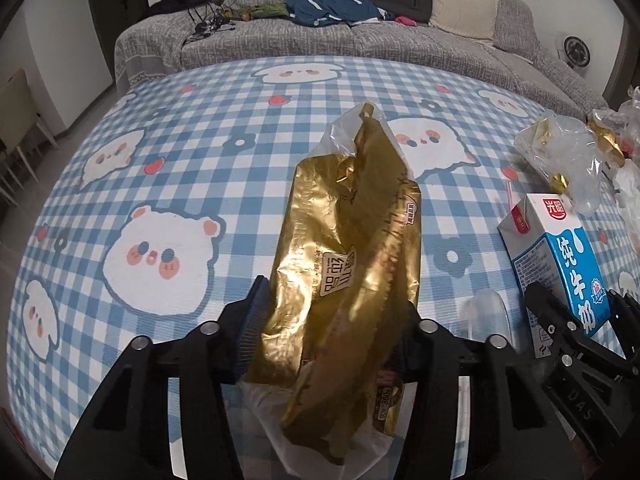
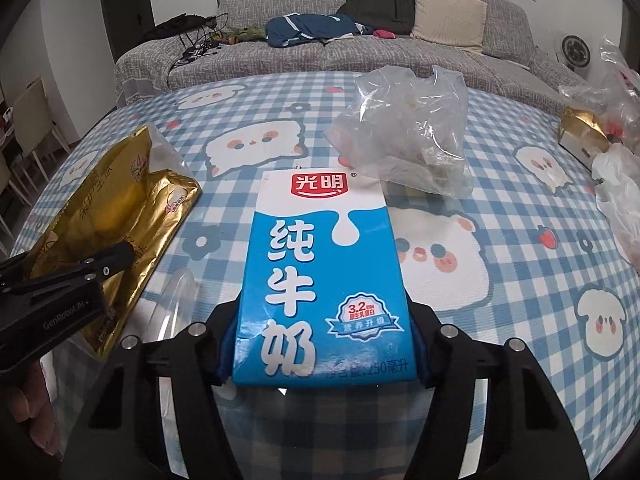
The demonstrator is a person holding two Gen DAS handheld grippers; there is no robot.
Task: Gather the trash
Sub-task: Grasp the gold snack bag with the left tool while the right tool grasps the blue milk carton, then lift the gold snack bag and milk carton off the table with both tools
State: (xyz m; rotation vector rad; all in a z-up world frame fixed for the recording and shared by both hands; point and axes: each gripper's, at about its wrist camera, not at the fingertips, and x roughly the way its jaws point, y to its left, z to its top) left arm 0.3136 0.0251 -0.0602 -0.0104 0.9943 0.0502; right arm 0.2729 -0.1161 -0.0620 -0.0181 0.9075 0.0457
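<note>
Both grippers were clamped, left one on the gold bag, right one on the milk carton, mid-table near the front edge, so I'd guess pickup's underway and lifting to a bin comes next.

Probably home: sofa, checked tablecloth
</note>
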